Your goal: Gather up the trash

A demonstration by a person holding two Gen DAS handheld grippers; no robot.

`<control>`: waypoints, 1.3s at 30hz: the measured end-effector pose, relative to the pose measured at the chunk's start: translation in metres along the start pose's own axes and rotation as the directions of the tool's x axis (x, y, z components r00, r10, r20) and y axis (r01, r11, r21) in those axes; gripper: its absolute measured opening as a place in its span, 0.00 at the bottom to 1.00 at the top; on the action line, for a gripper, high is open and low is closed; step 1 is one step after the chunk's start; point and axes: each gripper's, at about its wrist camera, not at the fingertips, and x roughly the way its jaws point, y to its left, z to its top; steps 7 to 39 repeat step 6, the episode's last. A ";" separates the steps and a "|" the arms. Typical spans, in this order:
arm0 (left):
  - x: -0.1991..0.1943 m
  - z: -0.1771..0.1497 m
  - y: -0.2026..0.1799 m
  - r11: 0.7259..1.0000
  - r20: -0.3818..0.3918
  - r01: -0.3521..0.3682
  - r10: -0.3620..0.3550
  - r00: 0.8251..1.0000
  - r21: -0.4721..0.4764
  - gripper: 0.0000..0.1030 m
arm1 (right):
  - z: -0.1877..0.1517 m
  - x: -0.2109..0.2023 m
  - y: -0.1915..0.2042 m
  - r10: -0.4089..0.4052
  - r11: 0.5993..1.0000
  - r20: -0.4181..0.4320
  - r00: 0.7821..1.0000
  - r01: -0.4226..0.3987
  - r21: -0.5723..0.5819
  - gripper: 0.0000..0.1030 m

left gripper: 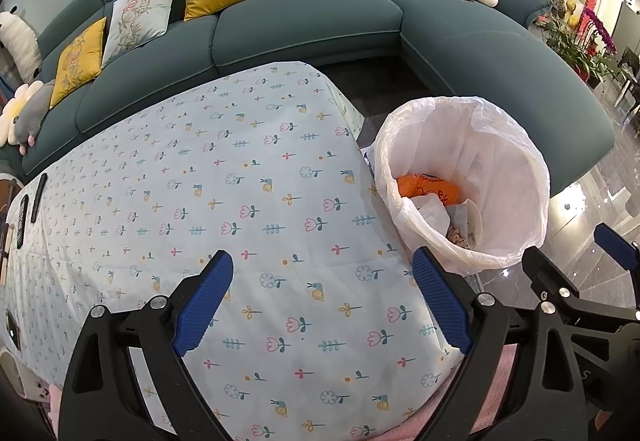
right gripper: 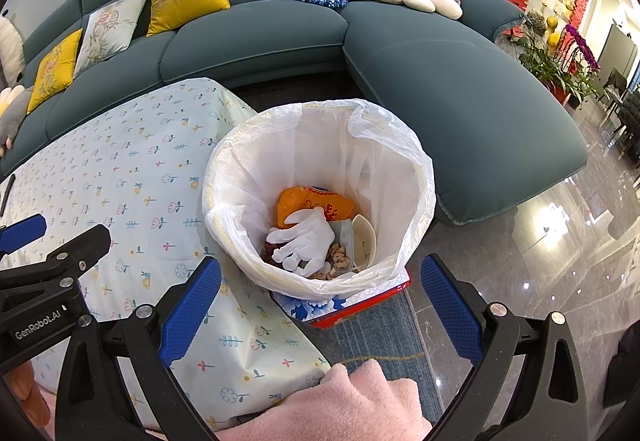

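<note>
We think the picking-up part is almost done. Our left gripper (left gripper: pixel 324 301) is wide open and holds nothing. It hangs over the table (left gripper: pixel 168 201) with the flower cloth. Our right gripper (right gripper: pixel 320 309) is wide open too, with nothing between its blue pads (right gripper: pixel 192 313). It hangs just above the near rim of the trash bin (right gripper: pixel 420 169).

The bin stands right in front of the right gripper and off to the right of the left one, just beside the table's corner. It has a thin white bag lining it, and the bag folds over the rim. Down inside we see an orange wrapper (right gripper: pixel 316 203), a white glove (right gripper: pixel 306 241), a pale paper cup (right gripper: pixel 362 241) lying on its side, and some small brown crumbs.

The cloth ahead of the left gripper looks bare. Far off at its left edge lie some dark flat things (left gripper: pixel 38 197); we cannot tell what they are. Next, we think we should look around for any trash left over, then close a gripper on it and carry it above the bin.
</note>
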 end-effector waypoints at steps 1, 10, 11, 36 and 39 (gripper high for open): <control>0.000 -0.001 0.000 1.000 -0.001 0.003 -0.003 1.000 -0.001 0.84 | -0.001 0.000 -0.001 -0.001 1.000 0.000 1.000 0.001 0.000 0.93; 0.003 -0.001 0.001 1.000 -0.003 0.009 -0.009 1.000 0.004 0.84 | -0.004 0.001 -0.003 -0.004 1.000 0.000 1.000 0.004 0.005 0.93; 0.003 -0.001 0.001 1.000 -0.003 0.009 -0.009 1.000 0.004 0.84 | -0.004 0.001 -0.003 -0.004 1.000 0.000 1.000 0.004 0.005 0.93; 0.003 -0.001 0.001 1.000 -0.003 0.009 -0.009 1.000 0.004 0.84 | -0.004 0.001 -0.003 -0.004 1.000 0.000 1.000 0.004 0.005 0.93; 0.003 -0.001 0.001 1.000 -0.003 0.009 -0.009 1.000 0.004 0.84 | -0.004 0.001 -0.003 -0.004 1.000 0.000 1.000 0.004 0.005 0.93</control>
